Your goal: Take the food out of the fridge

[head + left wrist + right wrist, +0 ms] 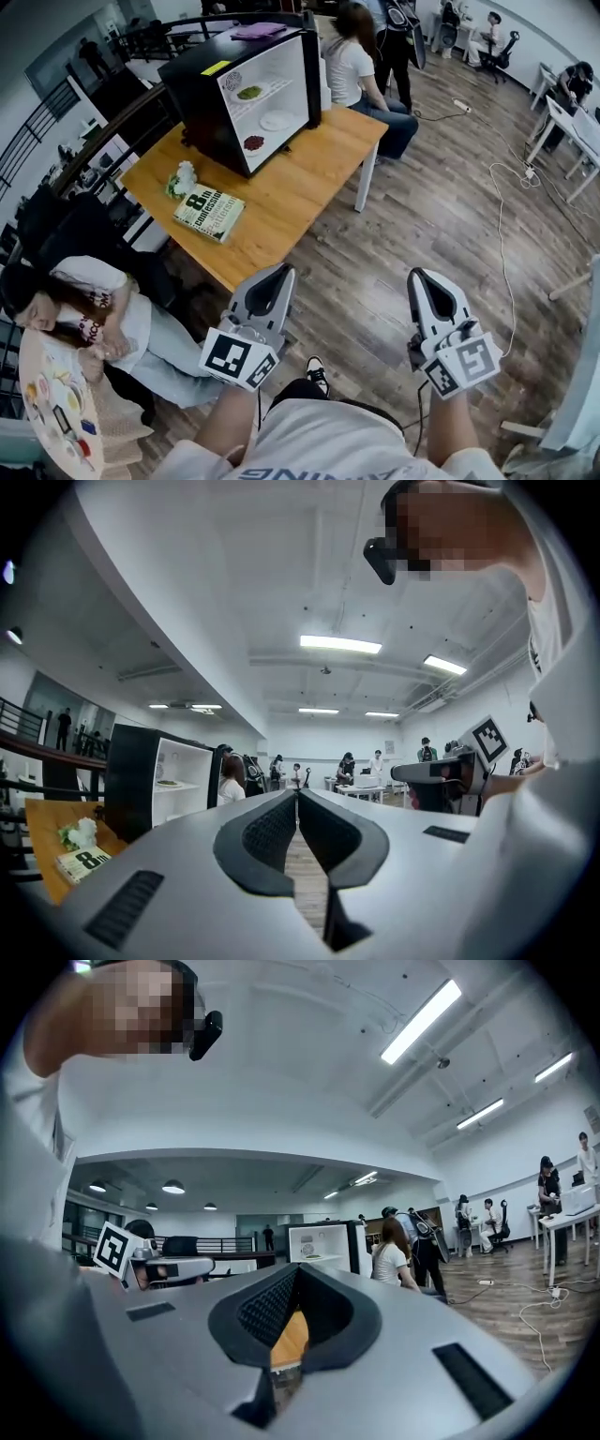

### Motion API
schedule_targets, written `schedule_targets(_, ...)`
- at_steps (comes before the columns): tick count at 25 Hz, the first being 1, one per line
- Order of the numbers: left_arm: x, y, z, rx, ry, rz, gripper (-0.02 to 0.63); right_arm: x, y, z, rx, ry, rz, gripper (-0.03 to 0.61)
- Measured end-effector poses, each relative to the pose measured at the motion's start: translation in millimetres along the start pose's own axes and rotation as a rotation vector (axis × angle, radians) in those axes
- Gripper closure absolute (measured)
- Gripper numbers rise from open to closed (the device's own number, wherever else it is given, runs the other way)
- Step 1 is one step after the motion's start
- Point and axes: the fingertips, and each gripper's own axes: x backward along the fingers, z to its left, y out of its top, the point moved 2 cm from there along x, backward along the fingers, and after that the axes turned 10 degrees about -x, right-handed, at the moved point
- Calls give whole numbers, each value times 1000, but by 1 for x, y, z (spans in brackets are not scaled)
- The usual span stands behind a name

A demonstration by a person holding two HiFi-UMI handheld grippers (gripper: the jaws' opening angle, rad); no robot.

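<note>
Wooden tabletop (300,187) is carrying a black fridge (202,108), which is standing at the far end and showing its white inside to the head view. Inside it, green food (249,92) is lying on the upper shelf, a white plate (277,120) is sitting on the shelf below, and dark red food (254,142) is resting at the bottom. A book (209,214) is lying flat on the near part of the table, with a small bunch of white flowers (182,180) just beside it. The left gripper (281,270) and the right gripper (419,274) are both hanging low in front of the person's body, side by side over the plank floor (422,216), well apart from the table and the fridge. In the left gripper view the two dark pads are pressing together at their tips with nothing between them. In the right gripper view the jaws are likewise meeting at the tips and gripping nothing, with only the table's wood showing through the gap behind them. A seated person (352,66) is sitting at the far side of the table, next to the fridge.
</note>
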Motion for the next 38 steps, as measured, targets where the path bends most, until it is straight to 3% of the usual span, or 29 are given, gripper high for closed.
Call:
schedule_targets(6,-11,-12,71,-9,77,8,597,-87,-3,9,0,77,34,558)
schedule_targets(16,-27,-18,134,-23,230,19,597,-196,0,8,11,261,69,558)
schedule_targets(21,-69,-18,153,-50,307,36,597,-243,12,-26,5,347,67,558)
schedule_targets(31,-163,-27,169,-48,480,112,597,-338,25,-135,-64,461,145,559)
schedule_targets(38,-179,-28,184,-66,563,142,597,-379,24,-148,-91,527,173,558)
